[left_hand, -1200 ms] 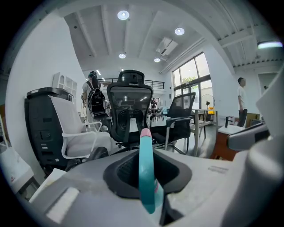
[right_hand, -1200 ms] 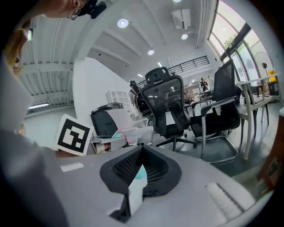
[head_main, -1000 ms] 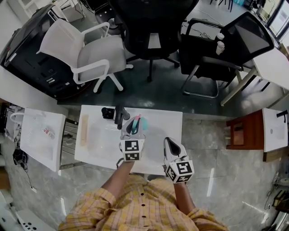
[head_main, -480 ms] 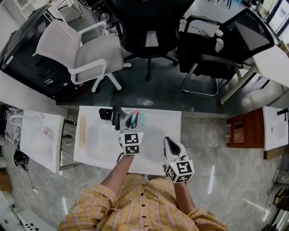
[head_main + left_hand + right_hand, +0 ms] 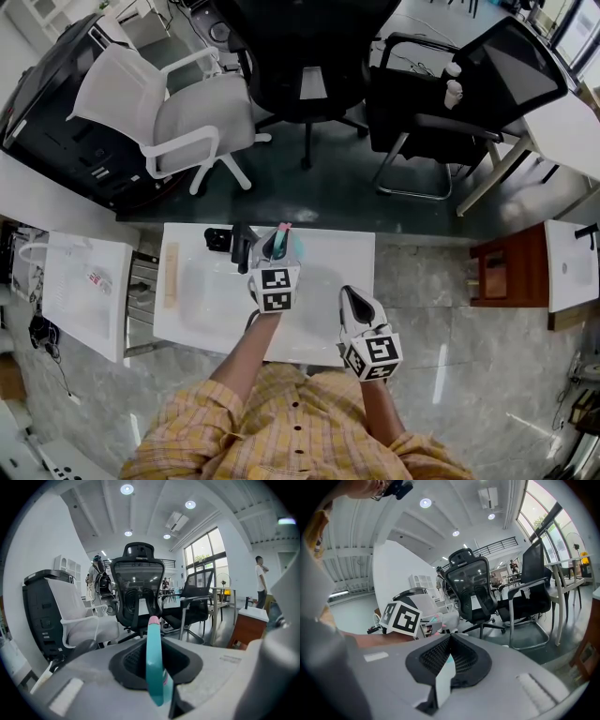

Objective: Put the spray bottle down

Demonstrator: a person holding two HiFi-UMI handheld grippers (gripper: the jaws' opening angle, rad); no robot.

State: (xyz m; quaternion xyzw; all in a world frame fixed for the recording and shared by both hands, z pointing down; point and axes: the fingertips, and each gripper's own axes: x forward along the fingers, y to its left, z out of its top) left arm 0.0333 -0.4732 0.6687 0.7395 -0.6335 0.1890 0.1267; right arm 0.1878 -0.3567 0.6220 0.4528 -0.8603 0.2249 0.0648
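Observation:
The spray bottle [image 5: 284,246] is teal with a pink tip. It stands up between the jaws of my left gripper [image 5: 273,257], which is shut on it over the far part of the white table [image 5: 206,305]. In the left gripper view the bottle [image 5: 154,667] fills the gap between the black pads, its pink tip pointing up. My right gripper [image 5: 354,300] hovers at the table's near right corner, with its jaws together and nothing held. The right gripper view shows the left gripper's marker cube [image 5: 404,616] off to the left.
A small black device [image 5: 217,236] and a dark upright object [image 5: 246,244] sit at the table's far edge, just left of the bottle. A wooden strip [image 5: 172,273] lies along its left side. Office chairs [image 5: 187,103] stand beyond the table, and a white side table [image 5: 80,286] to the left.
My left gripper has carried the bottle a little farther from me, toward the table's far edge. The right gripper has stayed where it was.

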